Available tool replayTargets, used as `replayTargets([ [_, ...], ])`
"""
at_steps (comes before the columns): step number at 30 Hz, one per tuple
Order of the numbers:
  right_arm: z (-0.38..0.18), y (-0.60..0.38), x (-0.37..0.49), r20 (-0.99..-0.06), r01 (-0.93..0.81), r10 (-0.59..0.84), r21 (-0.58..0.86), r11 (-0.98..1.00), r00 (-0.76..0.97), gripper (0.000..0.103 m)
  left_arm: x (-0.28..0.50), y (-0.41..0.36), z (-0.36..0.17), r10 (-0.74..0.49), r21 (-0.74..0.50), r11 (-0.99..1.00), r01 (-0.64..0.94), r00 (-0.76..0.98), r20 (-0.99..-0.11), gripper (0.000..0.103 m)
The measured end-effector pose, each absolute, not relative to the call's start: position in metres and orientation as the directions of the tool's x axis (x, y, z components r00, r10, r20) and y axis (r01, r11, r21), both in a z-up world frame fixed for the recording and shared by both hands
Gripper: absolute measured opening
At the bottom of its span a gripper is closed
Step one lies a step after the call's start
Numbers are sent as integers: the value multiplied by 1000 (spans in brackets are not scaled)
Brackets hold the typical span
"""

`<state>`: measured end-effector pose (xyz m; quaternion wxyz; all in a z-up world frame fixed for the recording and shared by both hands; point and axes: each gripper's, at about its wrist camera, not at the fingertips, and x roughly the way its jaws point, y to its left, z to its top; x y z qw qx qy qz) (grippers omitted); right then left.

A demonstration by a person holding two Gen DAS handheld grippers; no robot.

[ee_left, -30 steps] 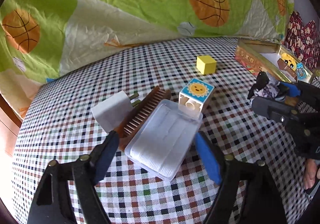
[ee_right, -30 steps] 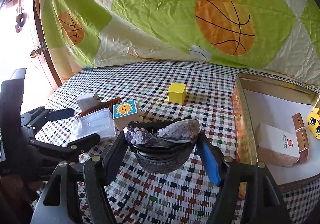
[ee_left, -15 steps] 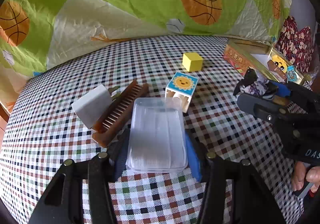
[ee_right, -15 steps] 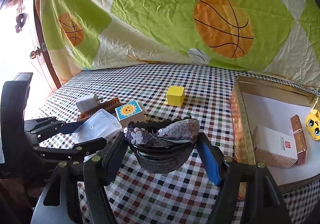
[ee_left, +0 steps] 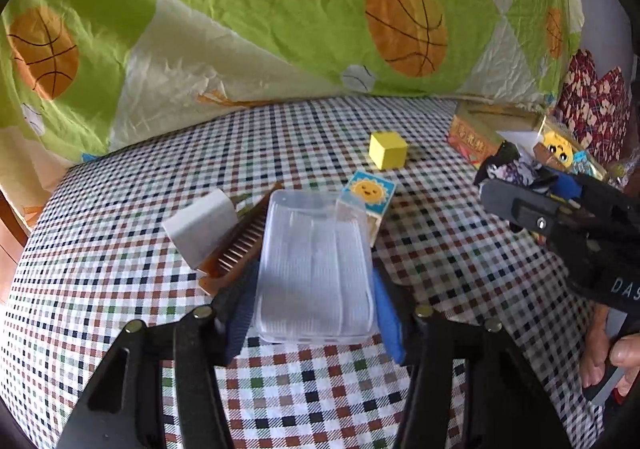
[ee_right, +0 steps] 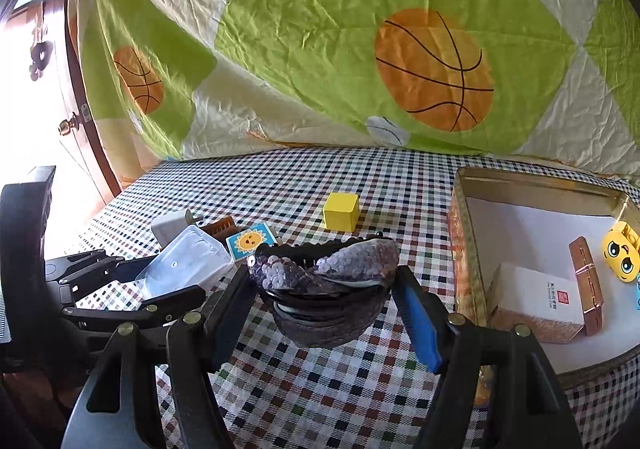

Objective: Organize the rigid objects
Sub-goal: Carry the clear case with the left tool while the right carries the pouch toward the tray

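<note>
Left gripper (ee_left: 314, 303) has just been closing, now clamping the clear rectangular plastic box (ee_left: 314, 265); right gripper (ee_right: 326, 303) grips the sequined dark headband (ee_right: 326, 269) (presumably both bound for the gold tin (ee_right: 466, 269) at the bench's right edge).

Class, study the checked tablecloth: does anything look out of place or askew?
Yes. The clear plastic box, gripped by the left tongs, lies tilted across the brown comb and against the sun block, instead of flat.
</note>
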<state>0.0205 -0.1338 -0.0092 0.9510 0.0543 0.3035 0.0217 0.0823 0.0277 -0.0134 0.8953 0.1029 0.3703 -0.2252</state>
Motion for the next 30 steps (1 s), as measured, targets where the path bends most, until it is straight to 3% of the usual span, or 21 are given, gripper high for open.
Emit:
replayTargets([
  [8,12,-134,2,-457,-27,69,97,995,887,72,70,33,10,-295,54,918,393,768,-568,54],
  [15,22,-144,-5,-399,-19,55,94,995,915,72,55,29,29,-334,-36,930,365,805,-491,54],
  [22,30,-166,-11,-361,14,28,114,993,932,72,41,0,23,-242,73,946,317,836,-492,54],
  [30,32,-188,-25,-331,64,-51,28,998,942,72,34,-21,29,-209,88,954,287,845,-493,54],
])
